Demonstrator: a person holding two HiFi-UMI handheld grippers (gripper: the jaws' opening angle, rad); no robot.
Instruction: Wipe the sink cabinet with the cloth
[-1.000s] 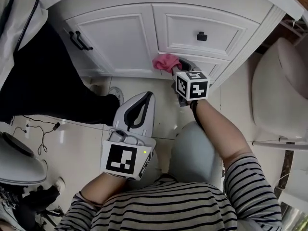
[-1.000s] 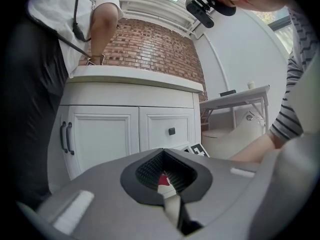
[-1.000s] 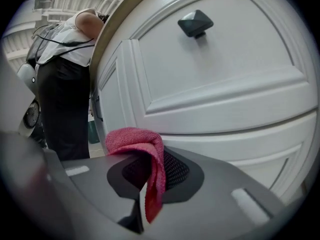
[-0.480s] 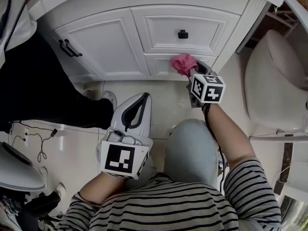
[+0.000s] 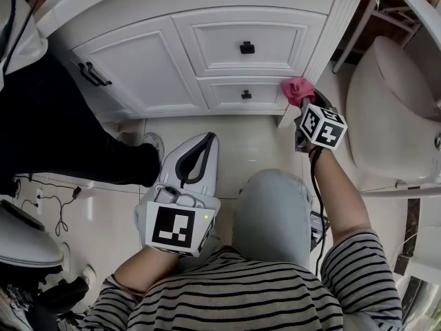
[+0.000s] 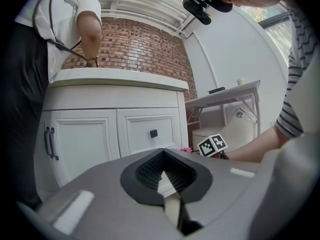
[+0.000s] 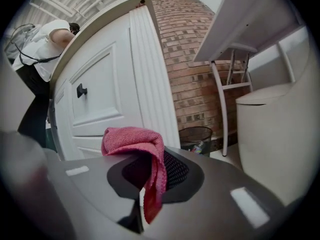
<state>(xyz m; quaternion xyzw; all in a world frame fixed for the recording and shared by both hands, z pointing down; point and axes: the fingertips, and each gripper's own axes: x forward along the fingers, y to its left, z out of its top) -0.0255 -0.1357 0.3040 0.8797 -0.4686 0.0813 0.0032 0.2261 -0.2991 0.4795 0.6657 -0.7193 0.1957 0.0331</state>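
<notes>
Jaws of the right gripper [image 7: 148,181] are closed on the pink cloth [image 7: 134,141], bunched at the sink cabinet's [image 5: 138,61] corner post [image 5: 322,29]. Left gripper [image 6: 169,194] jaws are together, empty. Risk: the pinch looks thin, so drag on the fluting may pull the cloth free.

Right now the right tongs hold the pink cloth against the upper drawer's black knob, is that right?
No. The right tongs do hold the pink cloth, but low at the cabinet's fluted right corner post, well clear of the upper drawer's black knob; the head view shows it.
</notes>
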